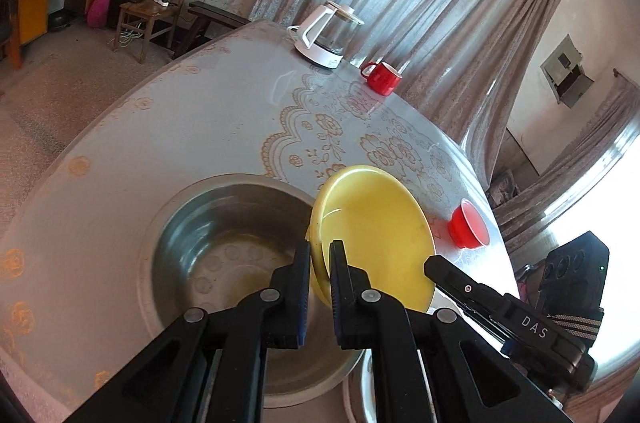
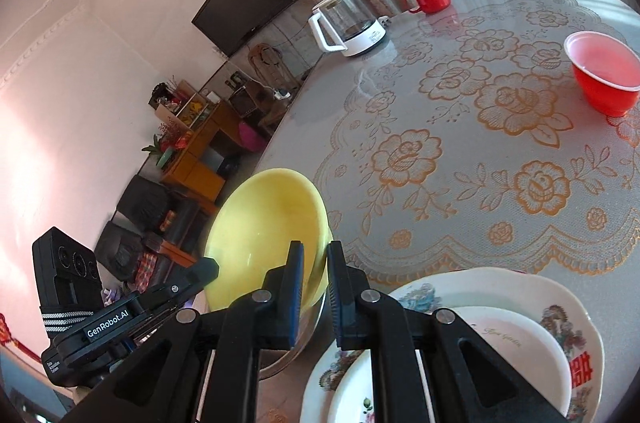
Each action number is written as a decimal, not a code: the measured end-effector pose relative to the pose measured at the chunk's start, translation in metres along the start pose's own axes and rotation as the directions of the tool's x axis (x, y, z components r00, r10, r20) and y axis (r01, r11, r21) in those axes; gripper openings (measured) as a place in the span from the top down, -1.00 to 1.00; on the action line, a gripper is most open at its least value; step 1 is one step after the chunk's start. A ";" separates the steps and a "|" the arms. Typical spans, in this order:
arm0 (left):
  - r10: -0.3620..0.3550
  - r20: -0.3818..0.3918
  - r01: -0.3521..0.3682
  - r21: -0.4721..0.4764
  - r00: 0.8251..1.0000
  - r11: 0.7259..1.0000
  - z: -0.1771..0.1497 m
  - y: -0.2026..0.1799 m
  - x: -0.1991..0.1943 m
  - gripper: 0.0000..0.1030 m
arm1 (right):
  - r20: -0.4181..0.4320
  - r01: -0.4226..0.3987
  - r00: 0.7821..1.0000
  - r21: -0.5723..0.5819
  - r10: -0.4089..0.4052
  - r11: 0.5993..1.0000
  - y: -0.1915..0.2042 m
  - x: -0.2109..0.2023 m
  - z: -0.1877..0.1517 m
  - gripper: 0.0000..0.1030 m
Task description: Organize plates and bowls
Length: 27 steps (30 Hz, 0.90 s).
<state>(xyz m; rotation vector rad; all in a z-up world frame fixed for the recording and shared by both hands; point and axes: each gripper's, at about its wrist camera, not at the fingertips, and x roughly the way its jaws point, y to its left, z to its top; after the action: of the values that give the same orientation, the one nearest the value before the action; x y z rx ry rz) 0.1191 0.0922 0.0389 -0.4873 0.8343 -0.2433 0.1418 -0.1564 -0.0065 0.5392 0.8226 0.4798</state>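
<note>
A yellow bowl [image 1: 376, 235] is held tilted on edge above the table. My left gripper [image 1: 320, 263] is shut on its rim, over a large steel basin [image 1: 224, 247]. My right gripper [image 2: 314, 265] is shut on the opposite rim of the same yellow bowl [image 2: 264, 231]. The right gripper also shows in the left wrist view [image 1: 430, 265], and the left one in the right wrist view [image 2: 208, 269]. A stack of white patterned plates [image 2: 520, 323] lies at the near right. A red bowl [image 2: 604, 79] stands further out on the table.
A white electric kettle [image 1: 324, 35] and a red mug [image 1: 382, 77] stand at the far edge of the round table with its floral cover [image 2: 460, 163]. Curtains hang behind. The red bowl [image 1: 468, 227] sits near the table's right edge.
</note>
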 end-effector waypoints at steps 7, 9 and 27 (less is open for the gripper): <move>0.032 0.004 -0.032 -0.062 0.999 0.998 -0.008 0.031 -0.006 0.83 | -0.071 -0.018 0.997 -0.055 0.014 0.998 0.021 0.027 -0.013 0.78; 0.050 0.009 -0.050 -0.069 0.999 0.996 -0.010 0.035 -0.006 0.83 | -0.084 -0.015 0.996 -0.069 0.009 0.997 0.024 0.033 -0.015 0.78; 0.145 -0.014 -0.146 -0.058 0.989 0.988 -0.022 0.053 0.011 0.81 | -0.150 0.058 0.985 -0.166 -0.084 0.984 0.038 0.063 -0.035 0.53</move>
<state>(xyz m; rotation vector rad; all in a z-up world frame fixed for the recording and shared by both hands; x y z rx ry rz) 0.1103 0.1263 -0.0073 -0.4785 0.8847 -0.0866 0.1442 -0.0817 -0.0373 0.3240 0.9410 0.5225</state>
